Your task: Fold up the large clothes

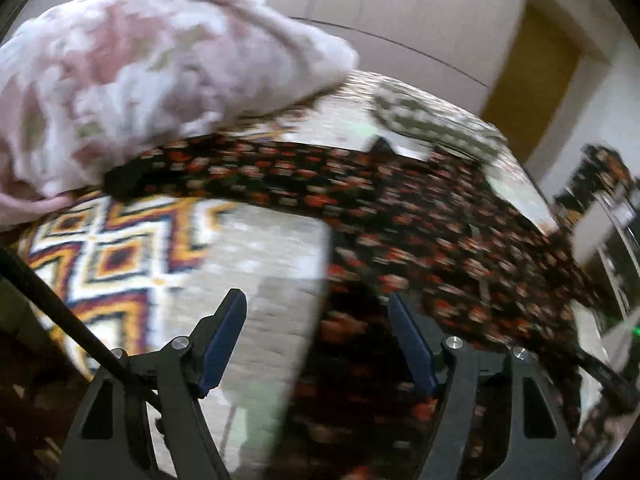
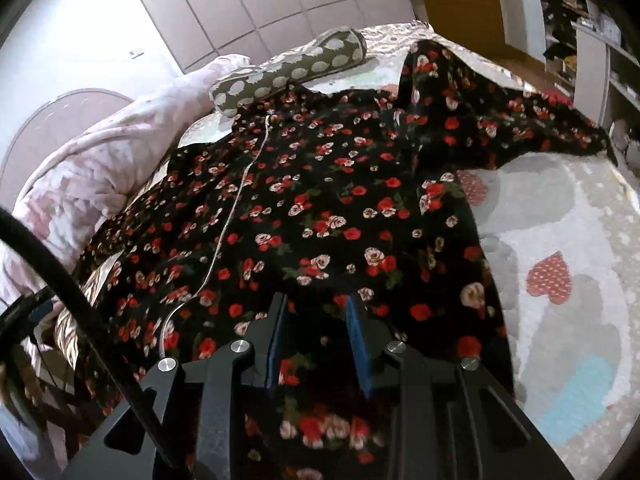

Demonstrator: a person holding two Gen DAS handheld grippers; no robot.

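Note:
A black dress with red and cream roses (image 2: 320, 200) lies spread over the bed, one sleeve (image 2: 520, 128) reaching out to the right. In the blurred left wrist view the same dress (image 1: 400, 208) runs across the bed and under the fingers. My left gripper (image 1: 315, 296) hangs above it with its jaws wide apart and nothing between the blue pads. My right gripper (image 2: 317, 300) hovers low over the dress near its hem, jaws partly apart. Fabric shows in that gap, and the pads do not press on it.
A pink quilt (image 1: 140, 80) is heaped at the bed's left side. A spotted bolster pillow (image 2: 292, 72) lies beyond the dress. The bedcover with hearts (image 2: 560, 260) shows bare on the right. Wardrobe doors (image 2: 260, 0) and a cluttered shelf (image 2: 592, 40) stand behind.

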